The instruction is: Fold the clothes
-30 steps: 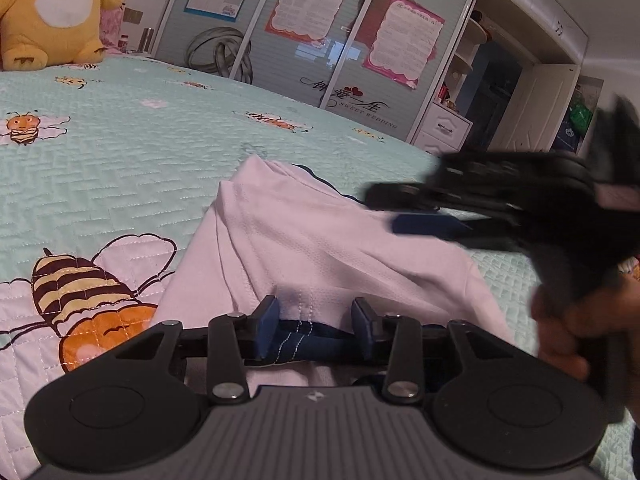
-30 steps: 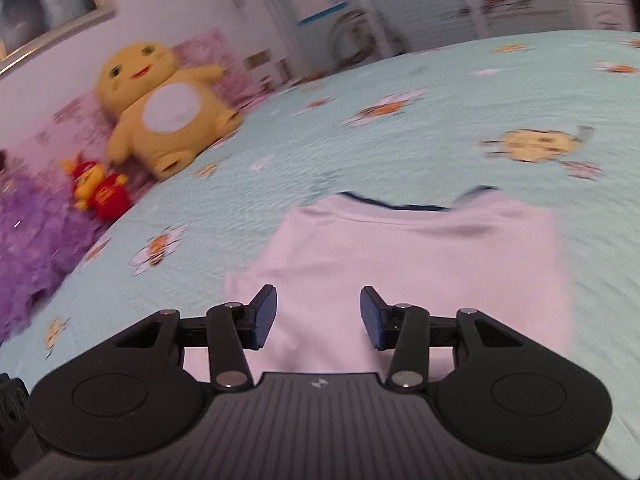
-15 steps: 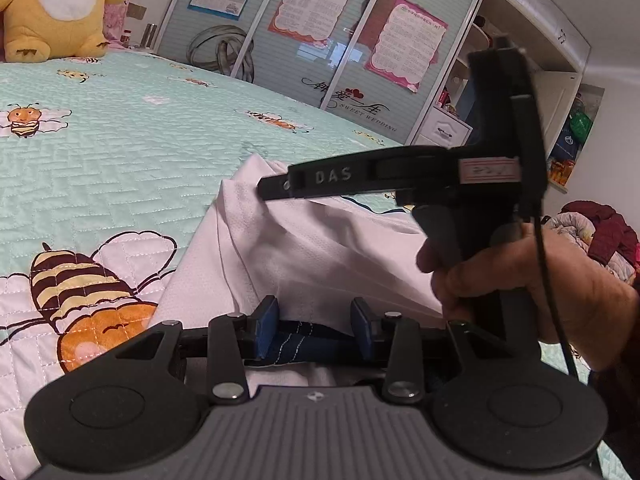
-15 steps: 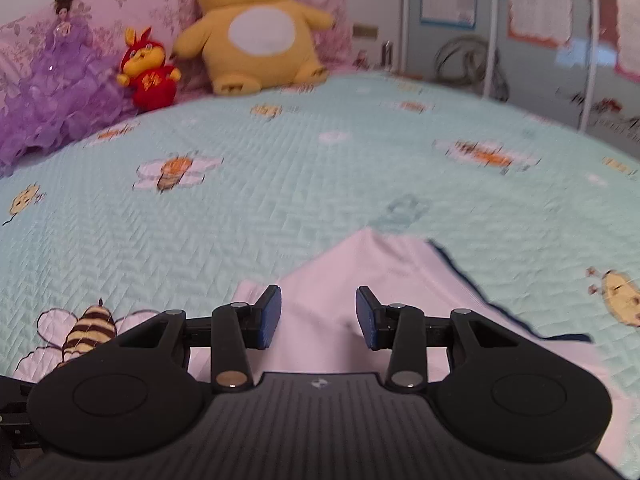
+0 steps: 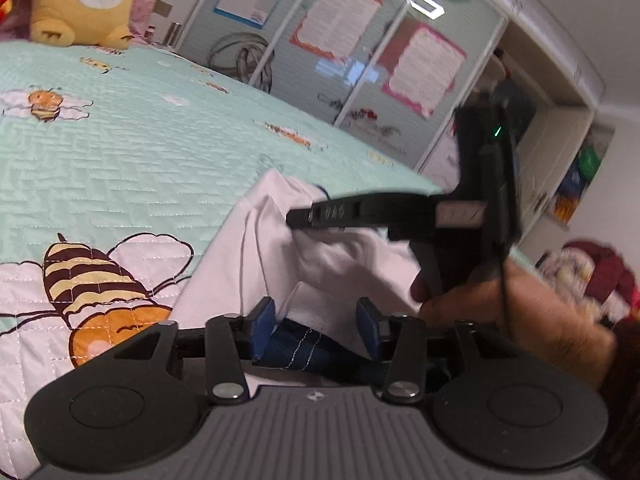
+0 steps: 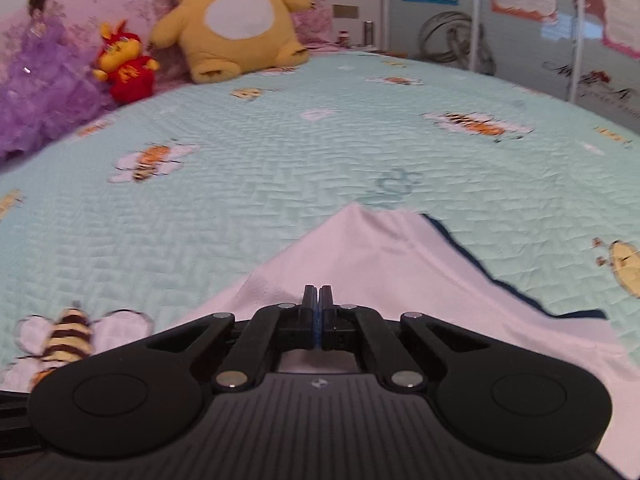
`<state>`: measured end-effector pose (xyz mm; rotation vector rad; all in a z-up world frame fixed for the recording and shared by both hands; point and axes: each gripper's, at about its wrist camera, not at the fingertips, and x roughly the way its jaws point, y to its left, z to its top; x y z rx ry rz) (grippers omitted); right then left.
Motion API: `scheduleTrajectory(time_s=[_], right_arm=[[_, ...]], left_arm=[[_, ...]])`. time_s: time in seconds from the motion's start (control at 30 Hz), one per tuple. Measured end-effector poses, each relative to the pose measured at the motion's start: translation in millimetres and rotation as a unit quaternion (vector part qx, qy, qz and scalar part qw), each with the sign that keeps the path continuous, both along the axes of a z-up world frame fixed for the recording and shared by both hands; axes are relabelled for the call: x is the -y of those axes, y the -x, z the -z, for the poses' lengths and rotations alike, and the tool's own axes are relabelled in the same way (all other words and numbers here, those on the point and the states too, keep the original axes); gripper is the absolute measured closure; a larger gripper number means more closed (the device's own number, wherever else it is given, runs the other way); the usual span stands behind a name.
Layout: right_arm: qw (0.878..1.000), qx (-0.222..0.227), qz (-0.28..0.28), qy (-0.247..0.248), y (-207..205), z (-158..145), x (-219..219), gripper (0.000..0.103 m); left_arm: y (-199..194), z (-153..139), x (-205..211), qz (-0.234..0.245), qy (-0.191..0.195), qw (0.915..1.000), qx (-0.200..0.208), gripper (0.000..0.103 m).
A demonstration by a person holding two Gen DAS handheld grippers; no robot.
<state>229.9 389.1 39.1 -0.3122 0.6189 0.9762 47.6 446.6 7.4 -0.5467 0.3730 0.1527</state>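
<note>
A pale pink shirt (image 5: 340, 256) with navy trim lies on the bee-print bedspread (image 5: 120, 168). My left gripper (image 5: 316, 320) is open at its near edge. A navy hem strip (image 5: 296, 348) lies loosely between its blue pads (image 5: 262, 320). In the left wrist view my right gripper (image 5: 294, 220), held by a hand (image 5: 520, 312), reaches in from the right and pinches a bunched fold of the shirt. In the right wrist view that gripper (image 6: 318, 296) is shut over the shirt (image 6: 380, 256), whose far corner points away from me.
A big yellow plush (image 6: 232, 20), a small red plush (image 6: 126, 68) and a purple doll (image 6: 40, 80) sit at the head of the bed. Glass wardrobe doors with posters (image 5: 340, 40) stand beyond the bed. Dark red clothes (image 5: 592, 276) lie at the right.
My right gripper has swung across above the shirt, then dropped onto it and gone from open to shut, bunching the cloth. My left gripper has stayed in place, open.
</note>
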Motion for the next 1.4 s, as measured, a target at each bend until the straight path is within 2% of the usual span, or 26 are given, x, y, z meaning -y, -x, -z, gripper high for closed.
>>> scheduleTrajectory(time_s=[0.1,0.2,0.33,0.47,0.63,0.73,0.8,0.87,0.93,1.0,1.07,1.17,1.23,1.3,1.33,1.4], right_arm=[[1.000,0.003,0.008,-0.004,0.2,0.5,-1.4,0.103],[0.999,-0.015,0.013,-0.040,-0.3,-9.6,9.2,0.103],[0.997,-0.036,-0.030,-0.061,9.6,-21.6,10.9,0.103],[0.999,-0.037,-0.033,-0.004,7.6,-0.3,-17.0,0.103],[0.999,-0.018,0.023,-0.024,2.0,-0.8,-17.1,0.103],[0.995,-0.012,0.039,-0.086,4.9,-20.6,17.7,0.103],[0.989,-0.001,0.085,-0.117,-1.3,-35.1,58.3,0.102],[0.979,0.004,0.150,-0.136,-13.9,-43.1,102.5,0.097],[0.964,-0.013,0.219,-0.149,-33.0,-40.1,144.5,0.092],[0.949,-0.044,0.263,-0.169,-46.8,-29.3,176.5,0.092],[0.936,-0.075,0.281,-0.198,-52.9,-18.4,195.7,0.092],[0.929,-0.087,0.297,-0.202,-57.6,-3.0,198.3,0.092],[0.931,-0.100,0.292,-0.195,-66.5,9.2,189.4,0.092],[0.936,-0.107,0.294,-0.162,-79.3,23.9,173.7,0.093],[0.937,-0.103,0.296,-0.157,-81.7,25.6,170.9,0.098],[0.937,-0.092,0.301,-0.154,-83.7,25.3,168.5,0.098]], left_arm=[[0.4,0.6,-0.1,0.000,0.005,1.0000,-0.001,0.050],[0.8,0.7,0.4,-0.002,0.004,1.0000,-0.002,0.050],[1.5,0.9,0.2,-0.006,0.006,1.0000,-0.003,0.050],[1.5,2.0,-1.4,-0.005,0.011,0.9999,-0.004,0.050],[1.2,3.0,-2.3,-0.003,0.015,0.9999,-0.005,0.050],[0.9,2.9,-2.5,-0.002,0.013,0.9999,-0.006,0.050],[0.6,2.7,-1.8,-0.002,0.011,0.9999,-0.007,0.050],[0.1,2.6,-1.2,-0.002,0.008,0.9999,-0.008,0.049],[-0.7,2.4,-1.1,0.000,0.006,0.9999,-0.009,0.049],[-1.4,2.3,-1.0,0.001,0.003,0.9999,-0.010,0.048],[-1.3,2.4,-1.5,0.001,0.003,0.9999,-0.010,0.048],[-1.5,2.3,-1.6,0.001,0.002,0.9999,-0.010,0.048],[-1.7,2.4,-1.3,0.002,-0.001,0.9999,-0.011,0.048],[-1.8,2.8,-1.1,0.003,-0.003,0.9999,-0.012,0.049],[-1.9,2.8,-1.2,0.003,-0.003,0.9999,-0.012,0.049],[-2.1,2.7,-1.8,0.003,-0.003,0.9999,-0.012,0.049]])
